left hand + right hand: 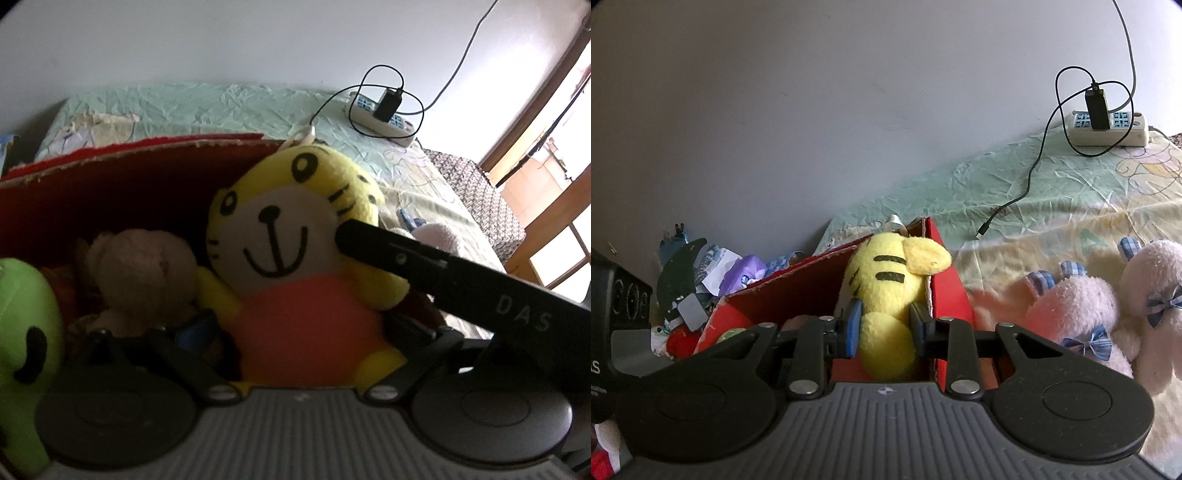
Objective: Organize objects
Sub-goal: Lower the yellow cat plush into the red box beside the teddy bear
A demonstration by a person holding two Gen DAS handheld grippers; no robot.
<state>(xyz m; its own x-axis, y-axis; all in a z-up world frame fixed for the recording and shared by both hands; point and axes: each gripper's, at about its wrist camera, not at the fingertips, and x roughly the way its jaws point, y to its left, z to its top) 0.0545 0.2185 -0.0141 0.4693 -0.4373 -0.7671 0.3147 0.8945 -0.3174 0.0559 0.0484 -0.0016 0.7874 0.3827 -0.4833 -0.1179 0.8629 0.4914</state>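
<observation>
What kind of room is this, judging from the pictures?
Probably a bedroom: a bed with a patterned sheet against a plain wall, a window beside it, and soft toys, some in a red box.

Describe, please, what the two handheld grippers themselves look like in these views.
Both are black plastic with a grey ribbed base plate, two round black discs, and silver screws at the linkage pivots. The right gripper has blue pads. White letters "DAS" mark the black gripper body crossing the left view.

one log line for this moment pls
step: placing yellow tiger plush into red box | right gripper: shut on plush | left gripper: fingers not visible | left out: two pink plush
</observation>
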